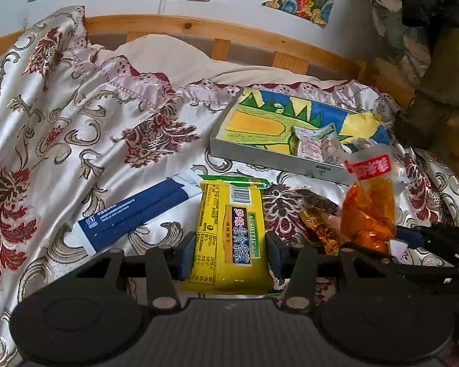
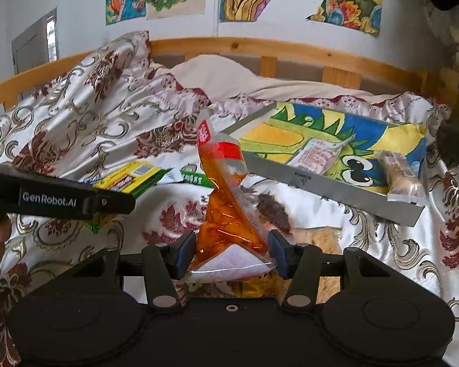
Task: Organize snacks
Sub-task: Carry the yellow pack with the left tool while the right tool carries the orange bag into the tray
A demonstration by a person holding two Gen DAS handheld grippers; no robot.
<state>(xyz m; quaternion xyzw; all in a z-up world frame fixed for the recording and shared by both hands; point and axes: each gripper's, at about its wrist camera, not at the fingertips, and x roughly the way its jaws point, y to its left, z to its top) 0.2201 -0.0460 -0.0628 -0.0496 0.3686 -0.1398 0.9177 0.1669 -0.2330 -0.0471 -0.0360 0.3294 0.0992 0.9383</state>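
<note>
A: The left gripper [image 1: 229, 252] is closed across the width of the yellow biscuit pack [image 1: 229, 235], its blue pads on the two long sides, the pack held over the near part of the bedspread [image 1: 76, 122]

B: And the right gripper [image 2: 232, 252] is clamped on the orange snack pouch [image 2: 226, 208], near its lower sealed end, with the red-labelled top standing up and leaning

A: The pouch looks soft and slick. Its clear film would likely slide or sag, so the grip low on the seal seems sensible, though the loose top may flop when tipped

B: The biscuit pack looks firmer, light, probably brittle inside, so squeezing harder across the middle risks cracking the contents

A: The tray [image 2: 321, 189] with the drawn dinosaur lining sits toward the far right of the bedspread, tilted on the folds, and already holds a pale printed packet [image 2: 318, 153] and a clear-wrapped snack [image 2: 401, 177] by its right wall

B: A blue wrapper [image 1: 137, 211] lies flat on the bedspread left of the yellow pack, and a small gold packet [image 1: 321, 229] lies beside the pouch

A: Both carried snacks seem bound for the tray, whose unsteady footing on soft cloth could let it tip
</note>
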